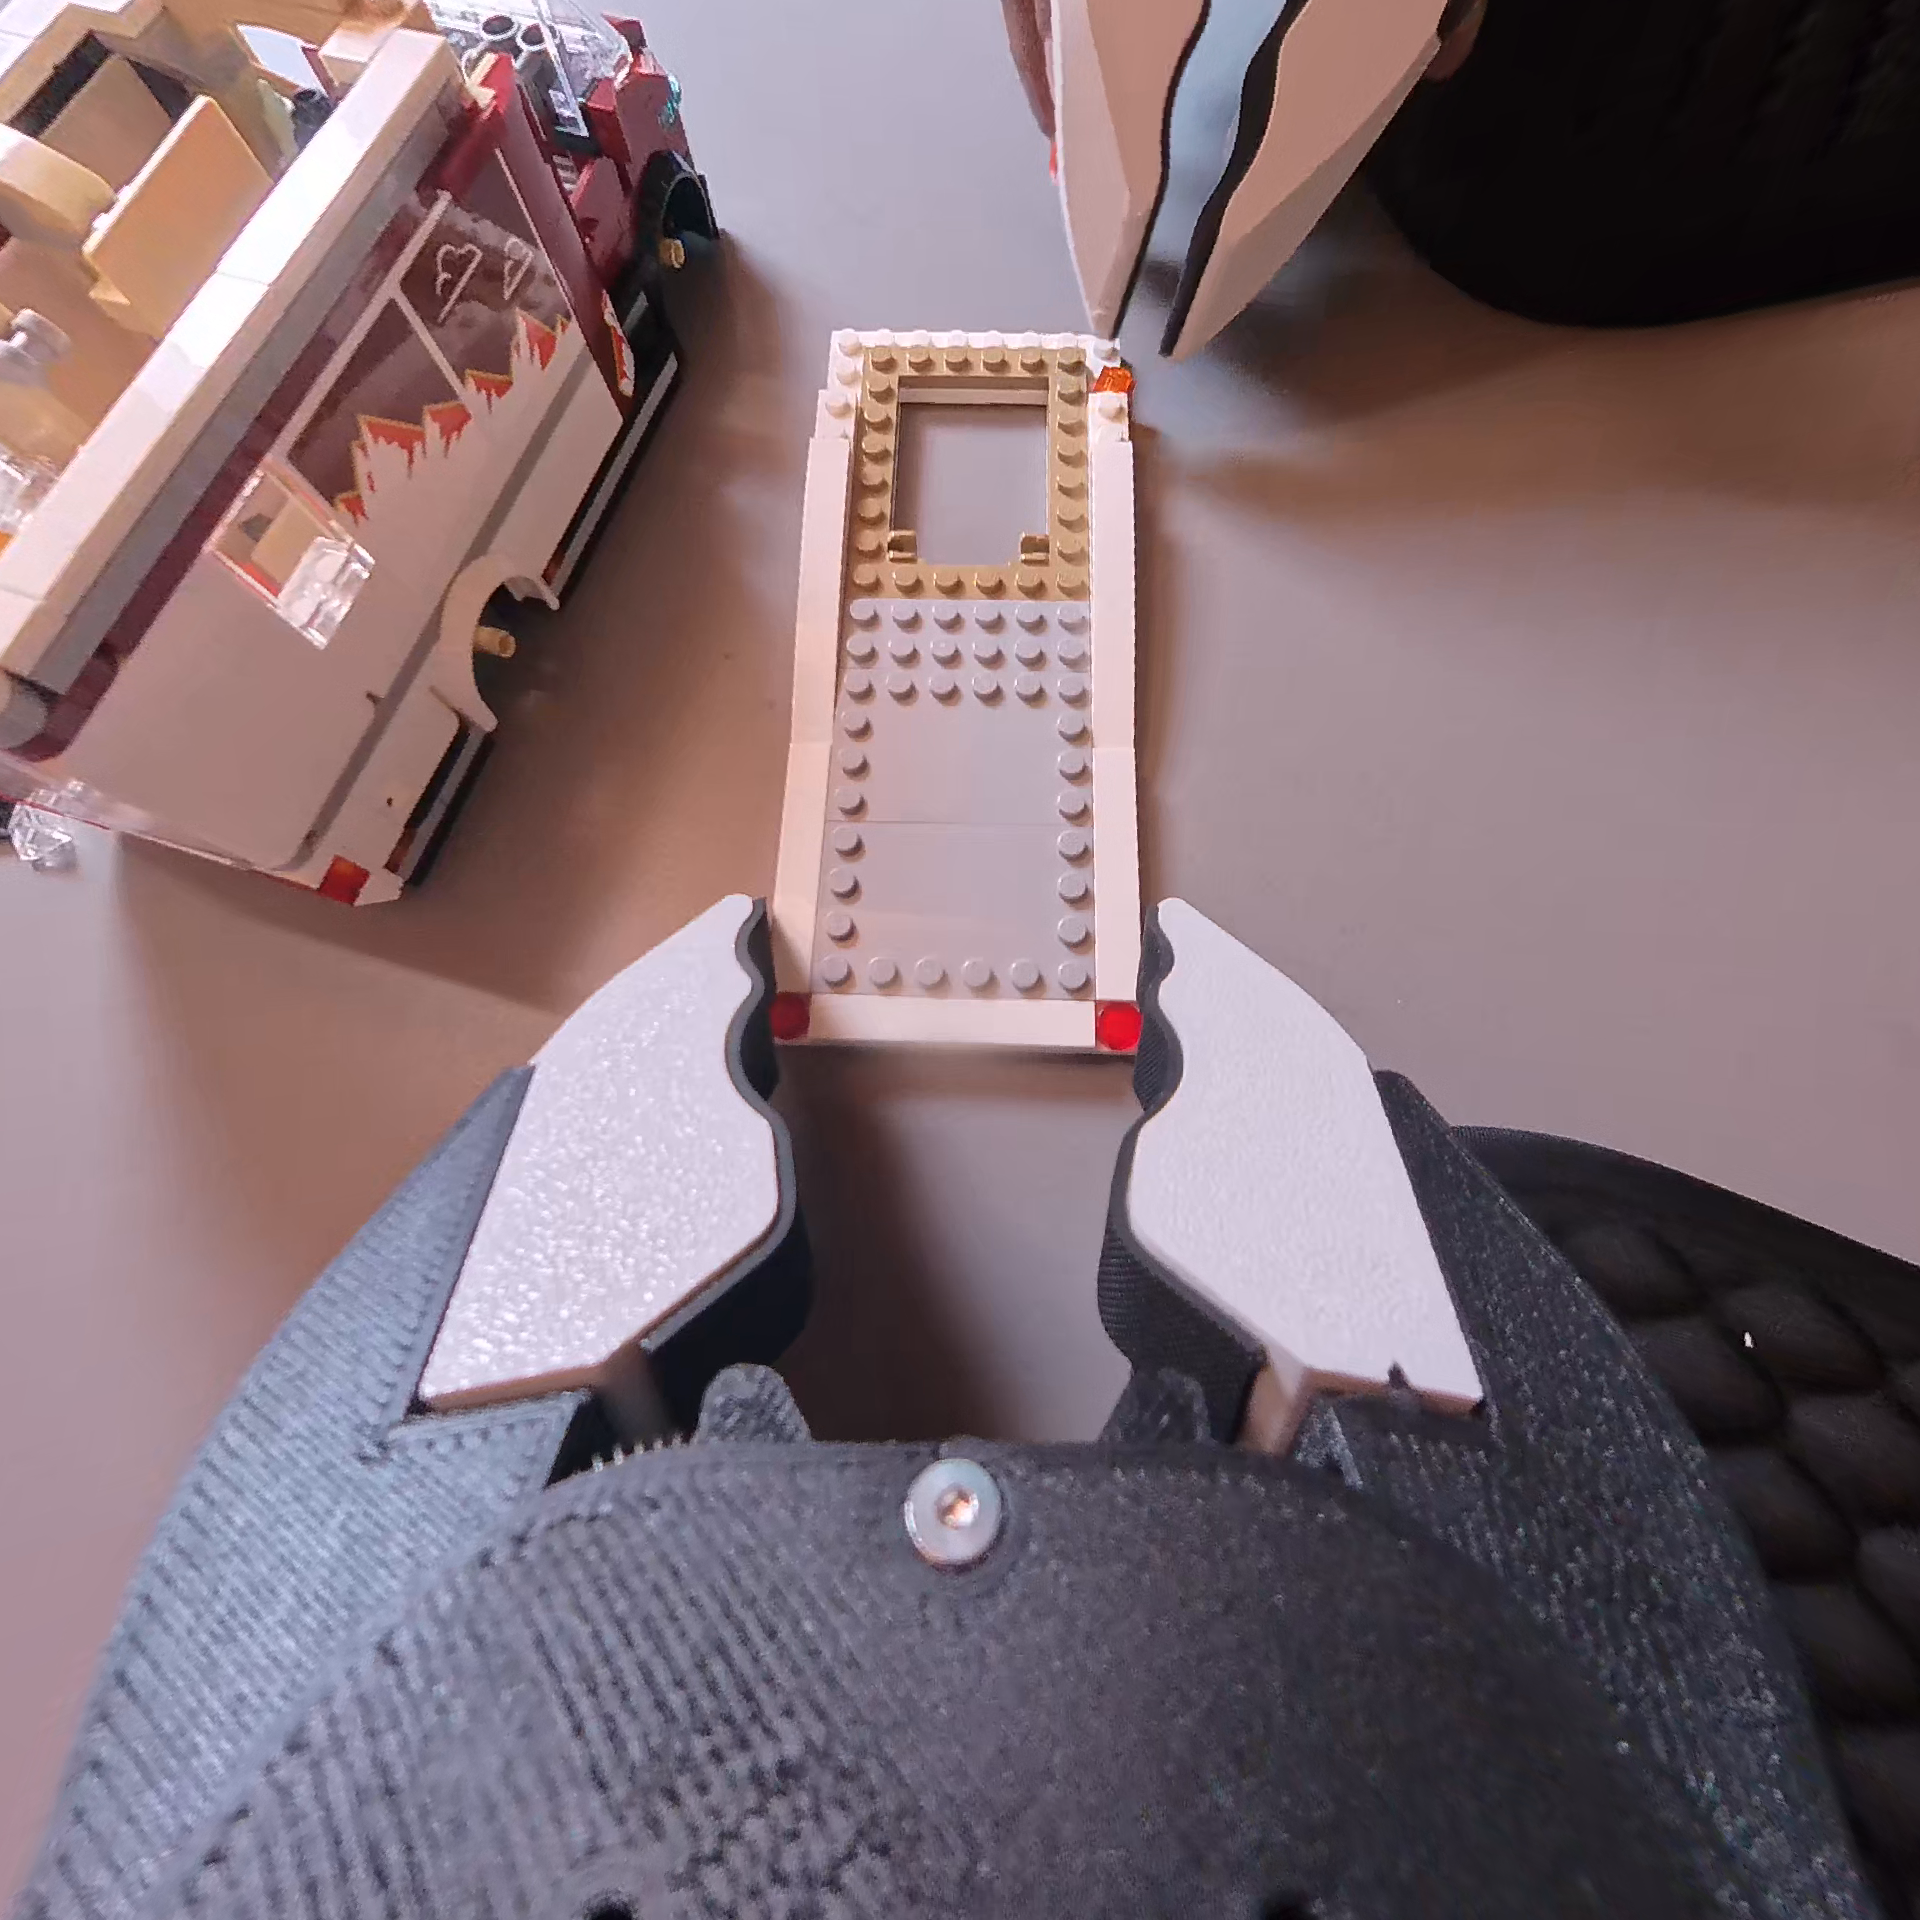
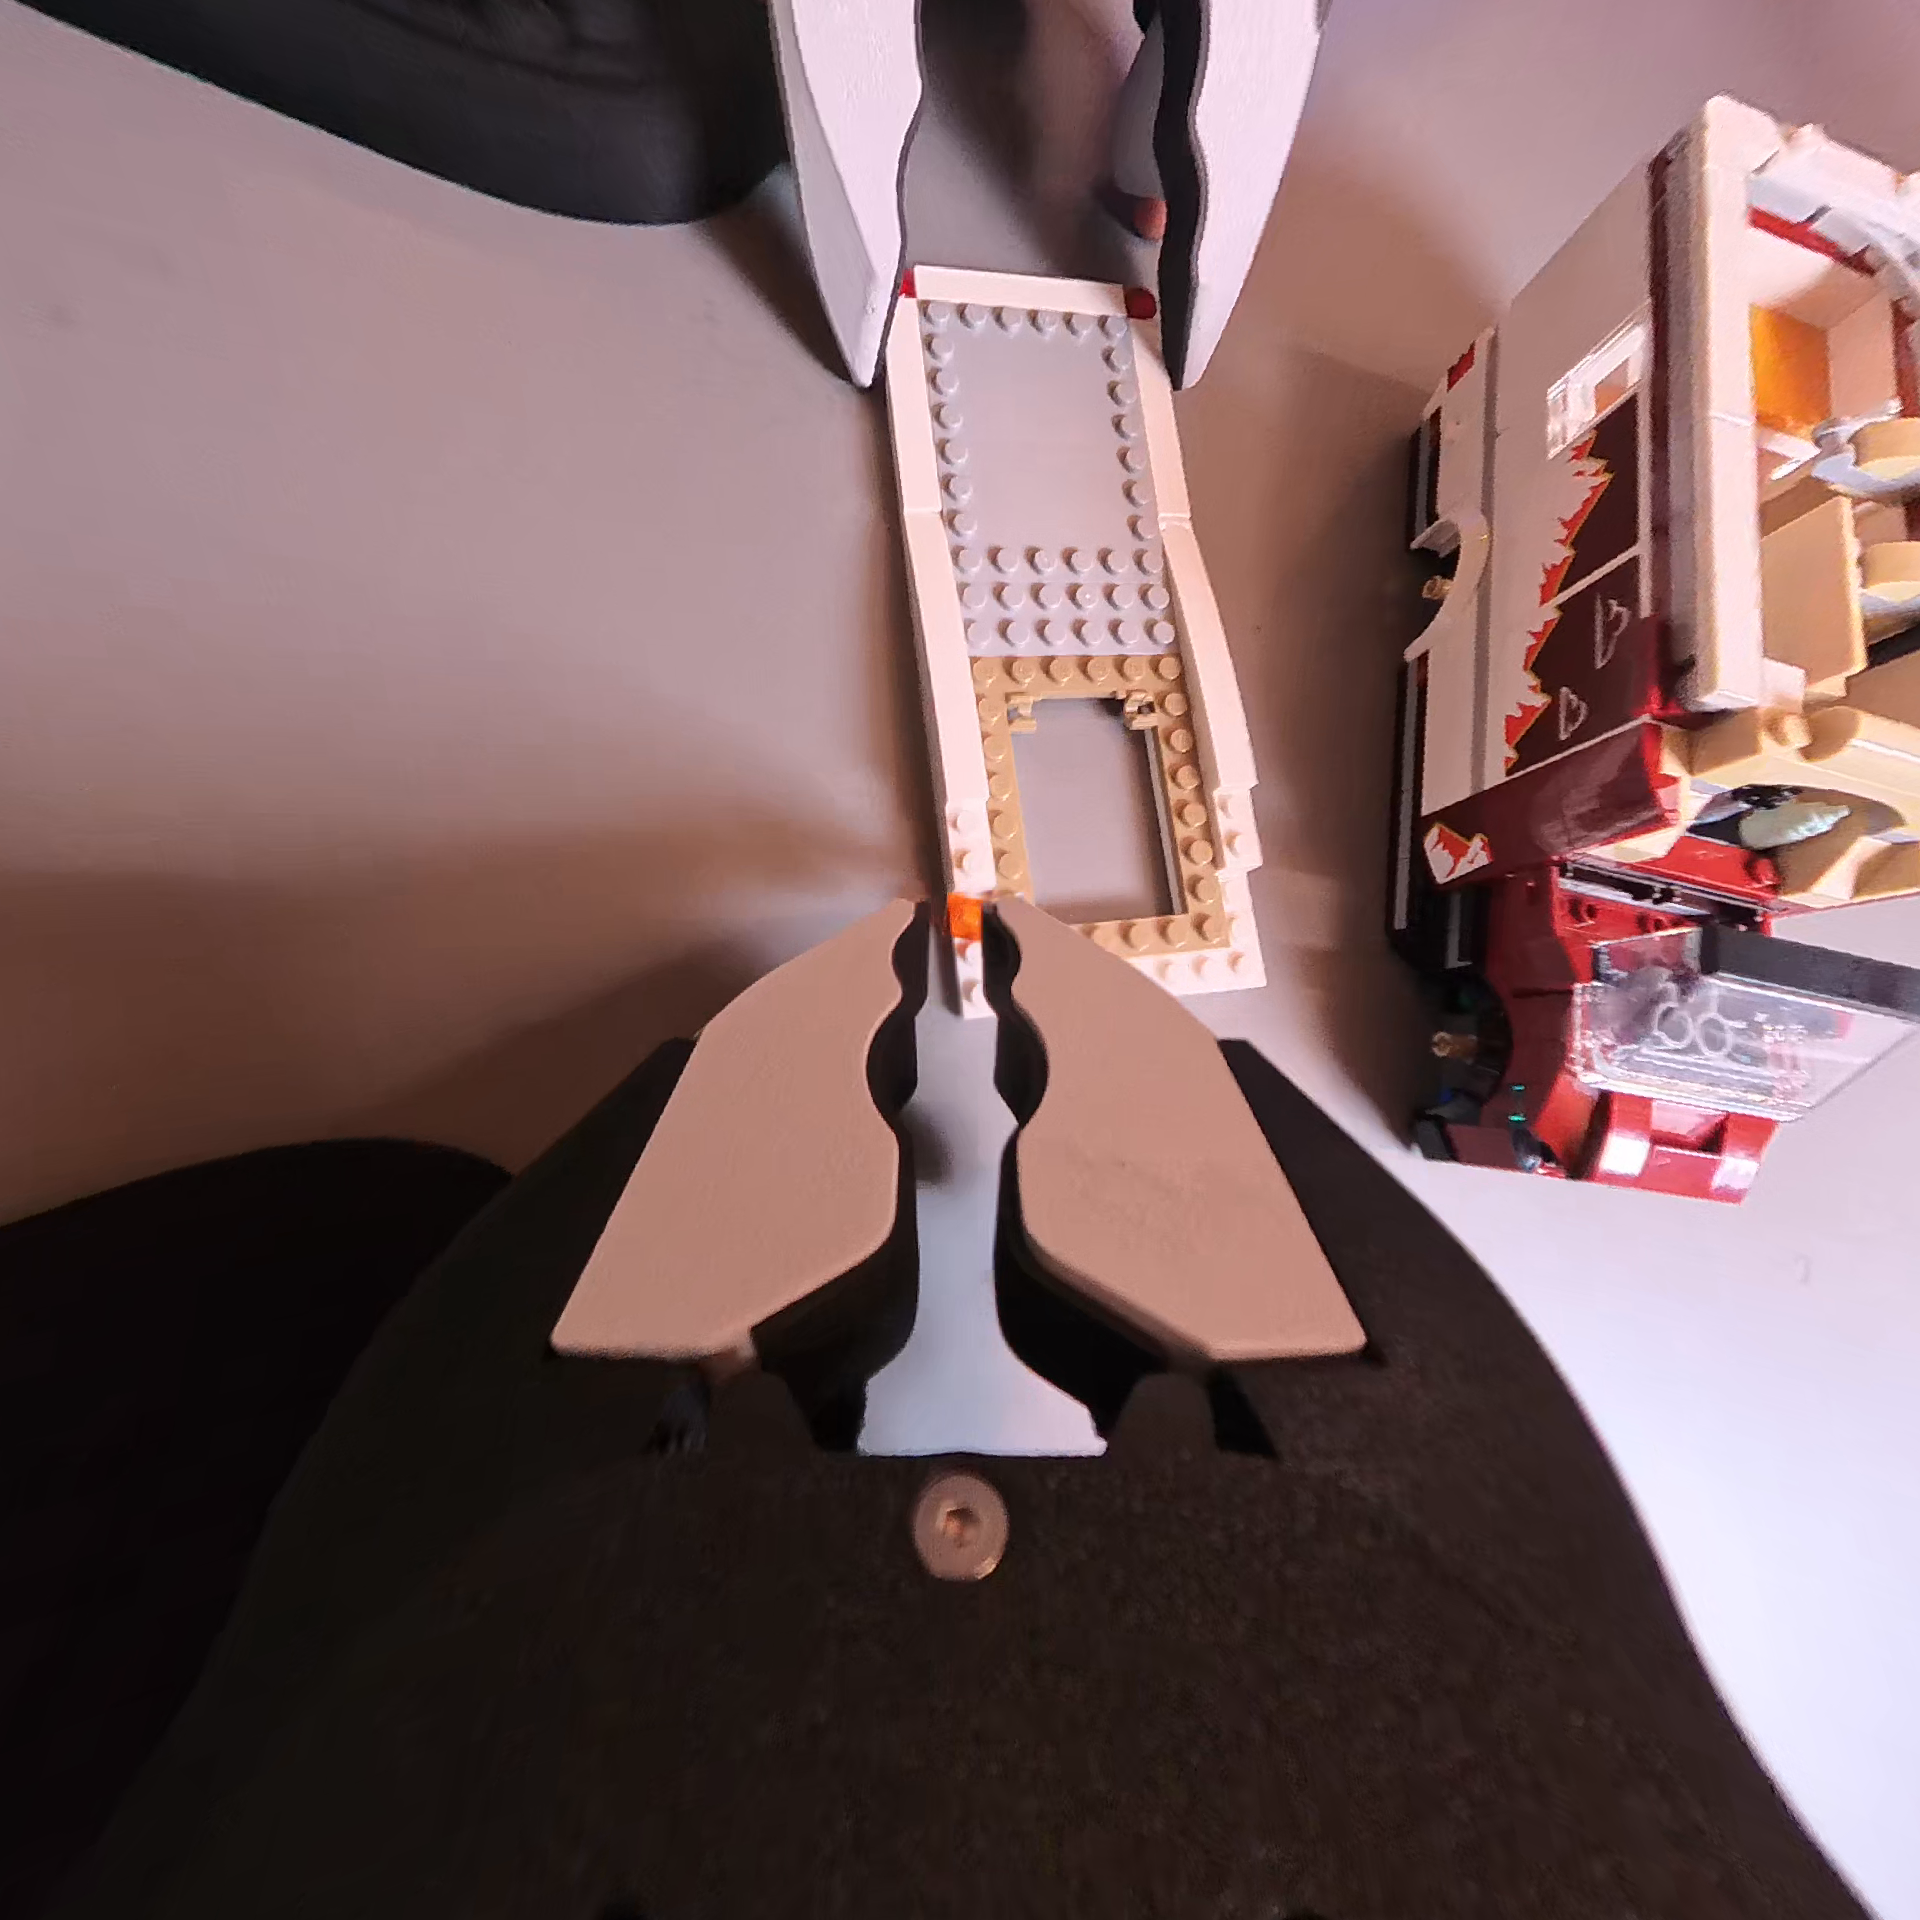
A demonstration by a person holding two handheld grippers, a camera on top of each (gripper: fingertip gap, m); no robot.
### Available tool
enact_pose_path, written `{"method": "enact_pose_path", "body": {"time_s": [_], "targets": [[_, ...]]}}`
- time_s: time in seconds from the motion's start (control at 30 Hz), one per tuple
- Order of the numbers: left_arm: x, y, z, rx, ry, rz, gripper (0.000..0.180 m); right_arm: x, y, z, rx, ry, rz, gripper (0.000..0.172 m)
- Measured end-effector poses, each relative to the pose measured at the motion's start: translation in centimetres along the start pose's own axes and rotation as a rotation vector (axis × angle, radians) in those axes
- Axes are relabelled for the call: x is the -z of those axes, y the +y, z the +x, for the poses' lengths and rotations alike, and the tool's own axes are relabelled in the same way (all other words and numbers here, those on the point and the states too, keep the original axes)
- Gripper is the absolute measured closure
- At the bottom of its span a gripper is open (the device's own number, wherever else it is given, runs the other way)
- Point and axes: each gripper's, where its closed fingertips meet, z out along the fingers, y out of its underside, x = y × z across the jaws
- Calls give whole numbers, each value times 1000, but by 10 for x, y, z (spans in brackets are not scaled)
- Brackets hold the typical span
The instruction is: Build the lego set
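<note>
On the table (image 1: 1455, 727), a long brick roof panel (image 1: 961, 790) lay flat, white rim, grey and tan studded plates, a brick van (image 1: 312, 499) just beside it. The left gripper (image 1: 956, 987) was seen spread wide across the panel's near end, both pads against the white edges by the red studs (image 1: 1118, 1027). The right gripper (image 2: 958, 920) was seen nearly closed at the far corner, pinching a small orange stud (image 2: 964, 921). The panel was judged light and stiff but liable to split at plate seams; the long white edges seemed the safest hold. The orange stud was judged tiny and easily dropped.
</note>
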Motion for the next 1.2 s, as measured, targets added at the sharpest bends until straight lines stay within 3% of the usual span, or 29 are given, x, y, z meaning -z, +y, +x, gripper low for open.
{"method": "enact_pose_path", "body": {"time_s": [0.37,0.73,1.2], "targets": [[0,0,0,-1,1,2,112,-5,4,3,-1,20,-35,167],[0,0,0,-1,2,-1,113,-6,5,4,158,108,-185,169],[-1,0,1,-3,-8,-11,113,-9,5,4,219,19,-371,169]]}}
